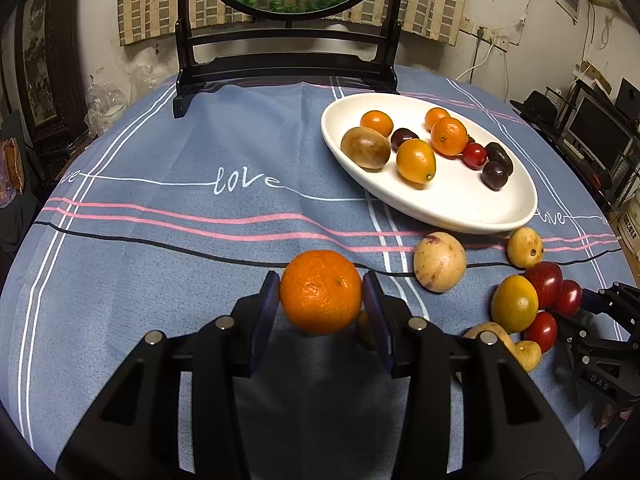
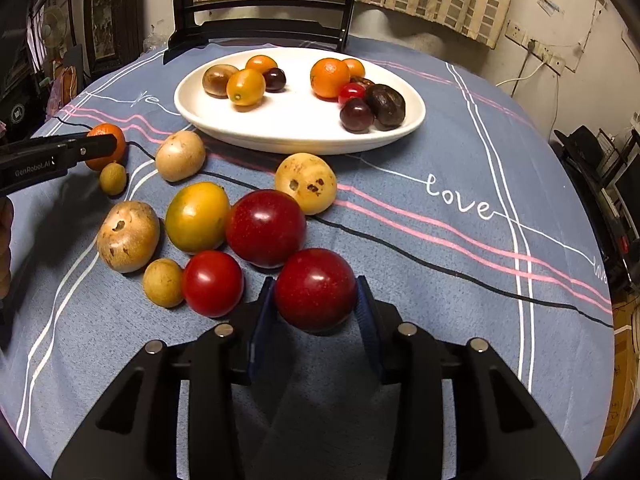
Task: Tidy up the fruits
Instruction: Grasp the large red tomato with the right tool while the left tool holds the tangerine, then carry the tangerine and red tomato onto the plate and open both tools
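My left gripper [image 1: 321, 280] is shut on an orange mandarin [image 1: 320, 300], held just above the blue cloth; from the right wrist view the same mandarin [image 2: 105, 133] shows at the left. My right gripper [image 2: 315, 282] has both blue pads against a dark red plum [image 2: 315, 292] at the near edge of a fruit cluster. A white oval plate [image 2: 296, 120] beyond the cluster holds several fruits: oranges, kumquats, a brown fruit, dark plums and a red one.
Loose on the cloth lie a second red plum [image 2: 265, 227], a red tomato [image 2: 212, 283], a yellow-green fruit [image 2: 197, 216], tan round fruits [image 2: 306, 182] and small longans [image 2: 163, 282]. A dark wooden mirror stand [image 1: 280, 68] is at the table's far side.
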Tool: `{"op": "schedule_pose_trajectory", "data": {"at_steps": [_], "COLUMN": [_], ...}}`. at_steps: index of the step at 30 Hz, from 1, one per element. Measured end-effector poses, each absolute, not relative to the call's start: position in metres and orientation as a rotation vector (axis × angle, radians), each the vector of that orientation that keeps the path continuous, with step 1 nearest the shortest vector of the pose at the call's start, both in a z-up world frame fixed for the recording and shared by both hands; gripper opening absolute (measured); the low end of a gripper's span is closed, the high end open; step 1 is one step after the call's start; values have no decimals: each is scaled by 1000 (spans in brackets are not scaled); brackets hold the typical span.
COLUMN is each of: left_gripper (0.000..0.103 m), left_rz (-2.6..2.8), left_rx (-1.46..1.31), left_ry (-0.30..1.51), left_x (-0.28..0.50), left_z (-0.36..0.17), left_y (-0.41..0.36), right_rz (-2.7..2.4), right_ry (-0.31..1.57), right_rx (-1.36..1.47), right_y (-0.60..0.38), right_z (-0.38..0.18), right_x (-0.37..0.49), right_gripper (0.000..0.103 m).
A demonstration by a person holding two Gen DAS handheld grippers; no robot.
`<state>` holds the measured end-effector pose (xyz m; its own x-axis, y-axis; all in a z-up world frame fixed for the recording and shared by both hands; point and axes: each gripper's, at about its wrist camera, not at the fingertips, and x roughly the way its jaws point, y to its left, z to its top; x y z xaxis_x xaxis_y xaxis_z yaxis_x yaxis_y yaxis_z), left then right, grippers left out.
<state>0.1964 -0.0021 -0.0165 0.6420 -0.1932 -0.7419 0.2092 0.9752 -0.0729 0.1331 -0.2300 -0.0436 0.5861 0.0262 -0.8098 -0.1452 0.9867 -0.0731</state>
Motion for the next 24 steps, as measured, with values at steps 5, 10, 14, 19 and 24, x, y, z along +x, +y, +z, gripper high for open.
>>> {"op": "schedule_pose_trajectory", "data": {"at_steps": [5, 10, 14, 19, 24], "left_gripper": [44, 44, 44, 44, 44], "left_rz": [-226, -227, -232, -277, -308], "left_rx": [26, 26, 7, 1, 23], "left_ry": [839, 836, 832, 800, 787], "left_x": [196, 196, 196, 188, 189], "left_z": [-16, -16, -13, 5, 15], "left_y": [-3, -3, -1, -14, -34], "right_rz": [79, 30, 37, 34, 31], "right_ry": [915, 902, 835, 755, 692], "right_rx": [-87, -24, 42, 111, 146], "right_y": [-240, -254, -260, -269, -272], "right_z": [-36, -32, -20, -8, 2], "right_x": [132, 134, 130, 124, 119], "right_gripper": [40, 40, 40, 40, 40]}}
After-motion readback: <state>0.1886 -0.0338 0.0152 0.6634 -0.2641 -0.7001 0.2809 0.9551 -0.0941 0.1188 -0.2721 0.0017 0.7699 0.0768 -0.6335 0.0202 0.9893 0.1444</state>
